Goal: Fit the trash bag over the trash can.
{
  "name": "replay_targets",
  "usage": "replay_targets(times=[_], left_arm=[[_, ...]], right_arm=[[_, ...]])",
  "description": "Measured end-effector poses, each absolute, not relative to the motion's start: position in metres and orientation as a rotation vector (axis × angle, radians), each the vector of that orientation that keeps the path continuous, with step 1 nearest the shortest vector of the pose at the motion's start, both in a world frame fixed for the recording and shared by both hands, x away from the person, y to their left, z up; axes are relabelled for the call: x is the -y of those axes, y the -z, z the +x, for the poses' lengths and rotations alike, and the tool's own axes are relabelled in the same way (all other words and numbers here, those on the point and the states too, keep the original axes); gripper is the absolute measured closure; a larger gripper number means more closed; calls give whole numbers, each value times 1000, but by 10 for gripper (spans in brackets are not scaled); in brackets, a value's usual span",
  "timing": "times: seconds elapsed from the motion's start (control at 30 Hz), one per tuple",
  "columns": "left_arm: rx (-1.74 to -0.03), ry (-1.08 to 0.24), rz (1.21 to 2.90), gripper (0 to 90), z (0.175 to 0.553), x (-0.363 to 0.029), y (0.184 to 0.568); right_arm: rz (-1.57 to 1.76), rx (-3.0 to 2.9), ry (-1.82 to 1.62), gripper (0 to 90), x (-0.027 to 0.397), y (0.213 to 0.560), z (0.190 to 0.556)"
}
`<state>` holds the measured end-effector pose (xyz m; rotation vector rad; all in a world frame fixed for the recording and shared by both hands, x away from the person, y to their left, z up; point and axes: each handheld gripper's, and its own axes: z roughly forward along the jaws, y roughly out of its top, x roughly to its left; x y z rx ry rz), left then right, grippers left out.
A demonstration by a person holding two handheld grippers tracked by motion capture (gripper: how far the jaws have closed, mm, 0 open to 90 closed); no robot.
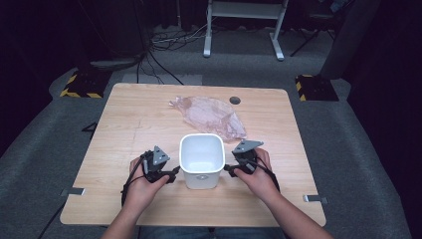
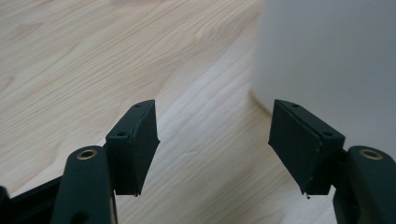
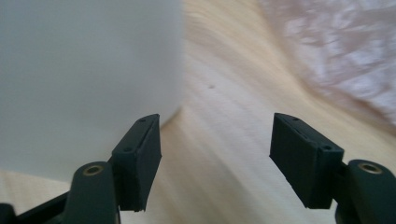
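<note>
A white square bin [image 1: 201, 159] stands upright and empty near the front middle of the wooden table [image 1: 129, 119]. My left gripper [image 1: 174, 173] rests just left of the bin, jaws open, nothing between them; in the left gripper view the gripper [image 2: 214, 144] has bare wood in its gap and the bin wall [image 2: 327, 60] at the right. My right gripper [image 1: 228, 168] sits just right of the bin, open and empty; in the right gripper view the gripper [image 3: 215, 156] has the bin wall [image 3: 84, 79] at the left. A crumpled clear pinkish plastic bag [image 1: 211, 115] lies behind the bin.
A dark round hole [image 1: 235, 100] sits in the tabletop near the far edge. Beyond the table are yellow-and-black striped blocks [image 1: 79, 84], cables on the grey floor and a white desk frame [image 1: 244, 25]. The bag [image 3: 341, 51] fills the upper right of the right gripper view.
</note>
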<state>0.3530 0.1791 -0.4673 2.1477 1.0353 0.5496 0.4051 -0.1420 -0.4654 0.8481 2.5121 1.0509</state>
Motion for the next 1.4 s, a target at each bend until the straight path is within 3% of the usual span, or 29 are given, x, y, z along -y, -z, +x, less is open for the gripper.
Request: replay_targets(times=[0.4,0.67,0.73,0.83,0.87,0.9,0.93,1.07,1.27,1.4], left_arm=[[-1079,-551,2114,317,358,-217,476],[-1118,-533,2091,301,358,-224,482],[-1104,-526,2103,298,359,-222,484],[-1092,-531,2113,297,360,-222,484],[-1091,-538,2112,297,360,-221,484],[-1089,-541,2110,299,361,-221,484],[-1089,-541,2110,299,361,-221,484],[-1086,-543,2102,300,359,-220,483],[-1070,-555,2105,299,358,-216,480],[-1067,-557,2107,298,357,-215,479]], right_arm=[[895,-2433,-979,282,188,454,471],[1023,-2458,-985,271,190,472,515],[1034,-2475,-972,331,188,479,520],[1042,-2518,-947,572,187,485,524],[1042,-2518,-947,572,187,485,524],[1054,-2551,-968,751,188,487,522],[1059,-2552,-966,802,187,486,520],[1082,-2564,-963,851,190,480,504],[1060,-2586,-957,829,201,467,469],[1069,-2629,-919,819,221,465,425]])
